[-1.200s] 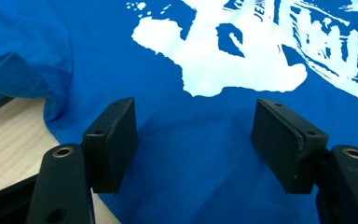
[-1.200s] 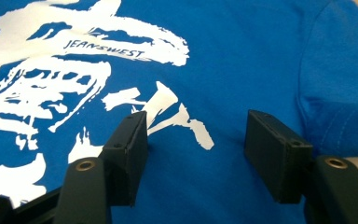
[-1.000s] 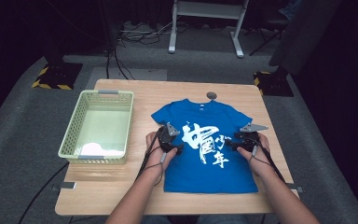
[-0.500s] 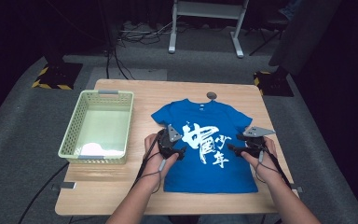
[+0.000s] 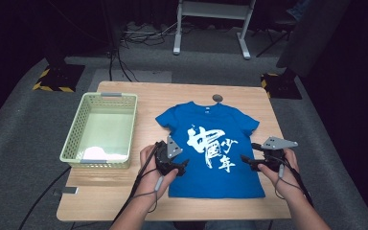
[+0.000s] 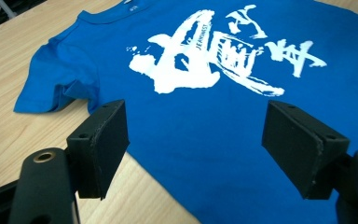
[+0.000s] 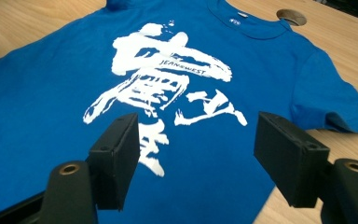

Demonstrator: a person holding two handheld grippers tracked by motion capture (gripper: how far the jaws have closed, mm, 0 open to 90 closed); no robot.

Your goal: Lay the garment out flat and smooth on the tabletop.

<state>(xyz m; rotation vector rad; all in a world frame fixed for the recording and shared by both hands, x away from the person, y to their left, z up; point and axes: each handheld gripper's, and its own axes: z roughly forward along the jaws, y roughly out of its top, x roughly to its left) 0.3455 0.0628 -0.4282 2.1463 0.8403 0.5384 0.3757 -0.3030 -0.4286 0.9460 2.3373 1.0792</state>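
A blue T-shirt (image 5: 211,148) with a large white print lies spread flat, front up, on the wooden table (image 5: 172,98). My left gripper (image 5: 181,166) hovers over the shirt's left side, below the sleeve. Its jaws have just been opening and stand wide, with nothing between them (image 6: 196,126). My right gripper (image 5: 249,154) hovers over the shirt's right side, pointing inward. Its jaws have also just been opening, and the shirt (image 7: 56,93) lies untouched beneath them (image 7: 196,135). In the left gripper view the shirt's sleeve (image 6: 56,79) is slightly rumpled.
A pale green plastic basket (image 5: 76,136) stands on the table's left part with something white (image 5: 96,153) in its near end. A small grey round disc (image 5: 217,97) sits beyond the shirt's collar. A white metal frame (image 5: 211,19) stands on the floor behind the table.
Both hands have drawn back toward the table's near edge and risen off the shirt. Both grippers' jaws have spread wider. The shirt stays flat.
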